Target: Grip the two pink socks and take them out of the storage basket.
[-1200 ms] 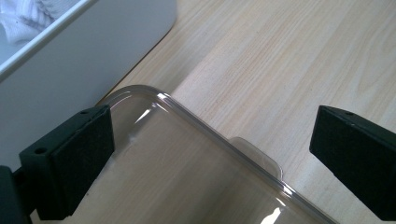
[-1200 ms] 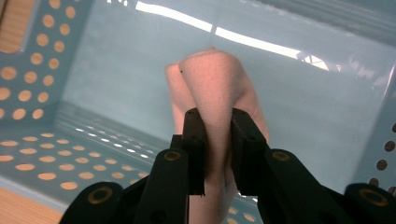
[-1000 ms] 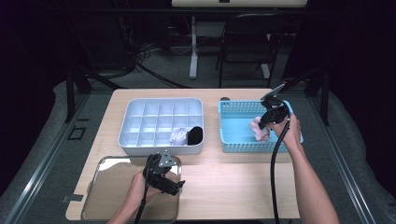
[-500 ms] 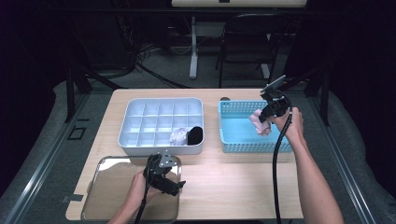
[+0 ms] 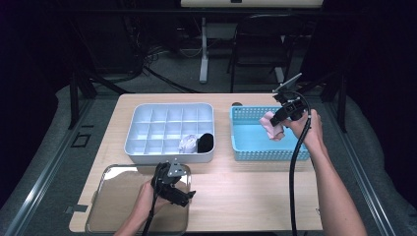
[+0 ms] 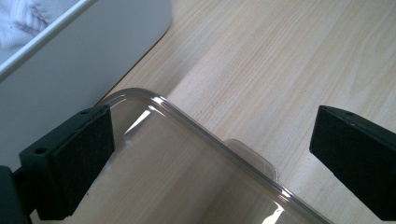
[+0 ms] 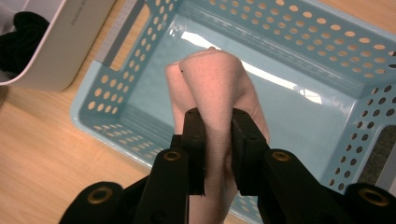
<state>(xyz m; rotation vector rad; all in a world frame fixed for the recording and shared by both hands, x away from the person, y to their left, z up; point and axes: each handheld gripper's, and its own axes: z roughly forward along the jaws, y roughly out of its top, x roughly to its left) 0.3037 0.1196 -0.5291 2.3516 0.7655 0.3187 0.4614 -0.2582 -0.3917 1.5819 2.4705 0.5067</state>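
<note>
Right gripper view shows my right gripper point(image 7: 213, 140) pinching the pink sock point(image 7: 210, 88) above the blue basket point(image 7: 303, 116). Only a fold is held; it could slip. My left gripper point(image 6: 210, 158) rests spread.

Pink sock point(image 7: 212, 88), perforated light-blue basket point(image 7: 299, 35), white divided organizer point(image 5: 147, 115).

From my seat the high view is soft and low in detail: the pale wooden table point(image 5: 246, 196) is lit evenly from overhead while the room around it falls to near black. I get glare on the clear plastic lid point(image 6: 196, 177) and on the light blue perforated plastic basket point(image 7: 327, 116). Both gripper views are sharp and bright.
</note>
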